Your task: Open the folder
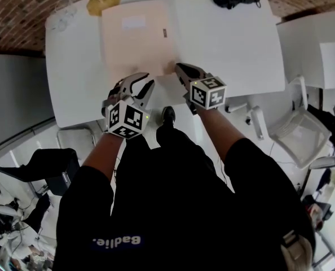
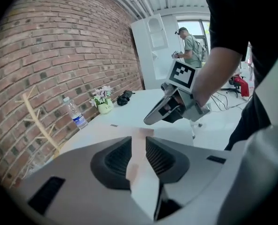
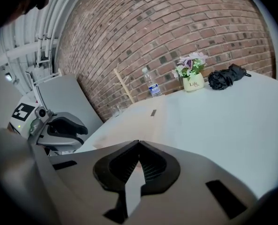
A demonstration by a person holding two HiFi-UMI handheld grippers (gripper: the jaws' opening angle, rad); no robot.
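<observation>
At the near edge of the folder (image 1: 136,38), both grippers hover.
Empty, the left gripper (image 2: 138,146) gapes; the right gripper (image 3: 138,146) is clenched on nothing; a deep bite could clamp the folder shut.

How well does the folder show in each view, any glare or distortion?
Head view: folder pale, washed out against the white table. Left gripper view: fisheye curves the brick wall; window overexposed. Right gripper view: folder low-contrast, its near edge soft.
</observation>
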